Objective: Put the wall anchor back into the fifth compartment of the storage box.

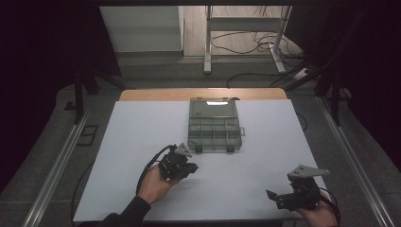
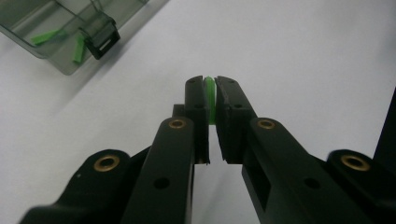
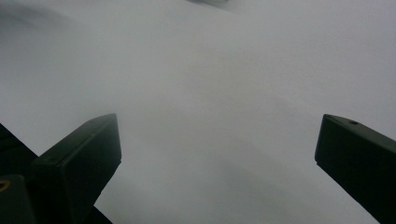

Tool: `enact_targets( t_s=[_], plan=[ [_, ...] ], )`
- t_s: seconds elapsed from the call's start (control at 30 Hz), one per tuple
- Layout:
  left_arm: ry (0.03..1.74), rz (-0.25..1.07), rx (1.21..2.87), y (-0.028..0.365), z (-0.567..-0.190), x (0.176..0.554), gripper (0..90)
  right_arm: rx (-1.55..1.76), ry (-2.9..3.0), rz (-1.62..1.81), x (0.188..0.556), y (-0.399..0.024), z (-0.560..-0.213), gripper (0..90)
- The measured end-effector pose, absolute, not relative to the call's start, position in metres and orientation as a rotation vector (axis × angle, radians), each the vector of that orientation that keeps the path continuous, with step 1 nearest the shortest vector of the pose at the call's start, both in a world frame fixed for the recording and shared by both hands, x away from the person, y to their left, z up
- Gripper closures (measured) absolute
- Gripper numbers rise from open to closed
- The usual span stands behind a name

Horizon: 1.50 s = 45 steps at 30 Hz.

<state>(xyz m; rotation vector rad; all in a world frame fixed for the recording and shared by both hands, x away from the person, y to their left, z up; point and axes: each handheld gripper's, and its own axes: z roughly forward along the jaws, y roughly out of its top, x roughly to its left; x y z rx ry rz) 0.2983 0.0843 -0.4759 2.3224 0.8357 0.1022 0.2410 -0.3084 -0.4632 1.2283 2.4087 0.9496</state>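
The left gripper [image 1: 188, 169] sits in the person's left hand [image 1: 153, 184] over the white table [image 1: 142, 142], just short of the near left corner of the organiser box [image 1: 214, 125]. In the left gripper view its jaws stand almost together, pinching a thin green piece [image 2: 210, 93] between the pads. The piece stands on edge in the narrow slot, its rounded top just clearing the fingertips [image 2: 194, 86], with both pads pressed against its flat sides. Ahead of those fingertips and off to their left lies the box's corner with a dark latch [image 2: 100, 37], and more green pieces [image 2: 49, 36] lie inside the clear compartment behind that latch. The box is open, its lid laid flat beyond the compartments.

Farther right, the right gripper [image 1: 279, 197] rests low at the near edge of the table in the person's right hand [image 1: 321, 215], well apart from the box and from the left gripper. In the right gripper view its fingers [image 3: 79, 158] are spread wide, with bare table surface between them and nothing touching either pad.
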Motion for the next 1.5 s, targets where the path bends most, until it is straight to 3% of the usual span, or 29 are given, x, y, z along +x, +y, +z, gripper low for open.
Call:
enact_targets(
  t_s=[1.5],
  plan=[
    [0.975,0.169,2.174,0.102,-0.452,0.379,84.2,1.231,2.42,0.945,0.242,-0.308,-0.464,1.4]
  ],
)
